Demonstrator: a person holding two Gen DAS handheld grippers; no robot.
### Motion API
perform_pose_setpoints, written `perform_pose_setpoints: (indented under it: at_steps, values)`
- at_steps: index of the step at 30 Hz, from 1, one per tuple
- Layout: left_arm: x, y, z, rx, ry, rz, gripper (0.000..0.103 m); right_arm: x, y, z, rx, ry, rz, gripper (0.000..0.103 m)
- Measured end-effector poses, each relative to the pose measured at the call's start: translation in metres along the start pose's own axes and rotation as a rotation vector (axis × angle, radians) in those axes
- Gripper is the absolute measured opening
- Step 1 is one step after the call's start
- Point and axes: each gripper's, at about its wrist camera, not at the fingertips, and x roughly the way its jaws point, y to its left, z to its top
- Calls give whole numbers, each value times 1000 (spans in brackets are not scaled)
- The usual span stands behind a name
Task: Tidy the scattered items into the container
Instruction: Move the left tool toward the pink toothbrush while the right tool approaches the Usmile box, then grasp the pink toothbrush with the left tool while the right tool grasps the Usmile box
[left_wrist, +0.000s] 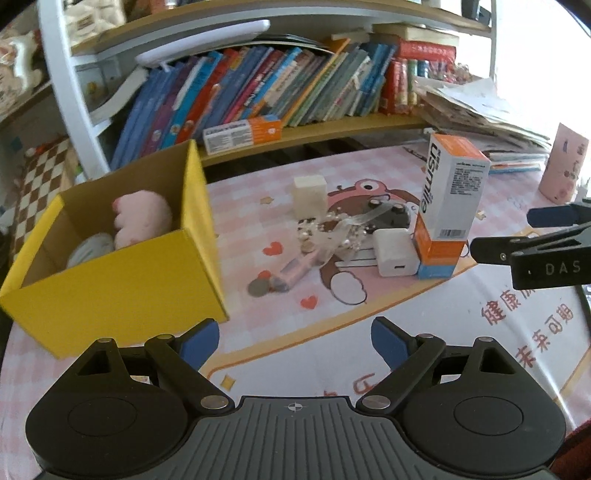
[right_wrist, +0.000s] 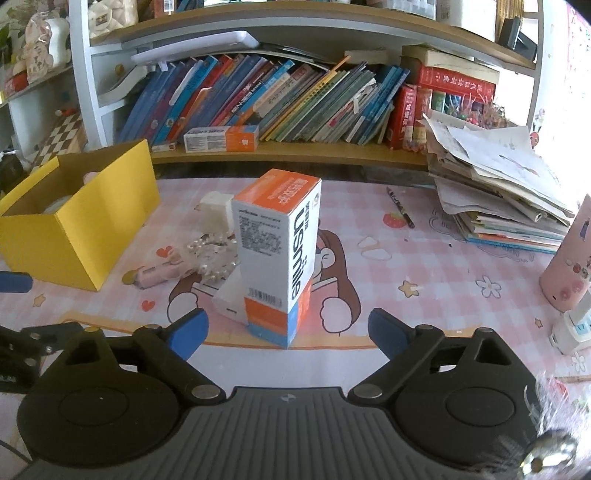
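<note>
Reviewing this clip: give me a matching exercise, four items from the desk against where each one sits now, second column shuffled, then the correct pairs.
Items:
1. pink plush toy
2. usmile box
3. white charger
4. black pen

Places:
A. lying on the mat near the paper stack
B. inside the yellow box
C. standing upright in front of the open right gripper
D. on the mat, right beside the standing carton

Pairs: 1-B, 2-C, 3-D, 4-A

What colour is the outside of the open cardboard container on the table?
Yellow outside, plain brown inside; the container shows best in the left wrist view.
</note>
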Motion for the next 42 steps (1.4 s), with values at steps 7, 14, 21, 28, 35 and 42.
perform_pose_setpoints:
  at_steps: [7,14,21,28,35,42]
  values:
    - [24,-10,15,30,4,-20,82,15,-5,7,-4,6,11,92]
    - [51,-14,23,33,38,-27,63,32,-8,15,-15,11,31,92]
    - [75,-12,30,51,45,10,52,50,-9,19,-17,27,62,89]
    - [107,-9,41,65,70,34,49,62,-10,22,-24,44,88,84]
    - [132,-8,43,59,124,19,49,66,-11,22,-22,53,100,81]
    - [128,-12,40,47,136,-25,49,67,-13,22,-9,45,93,81]
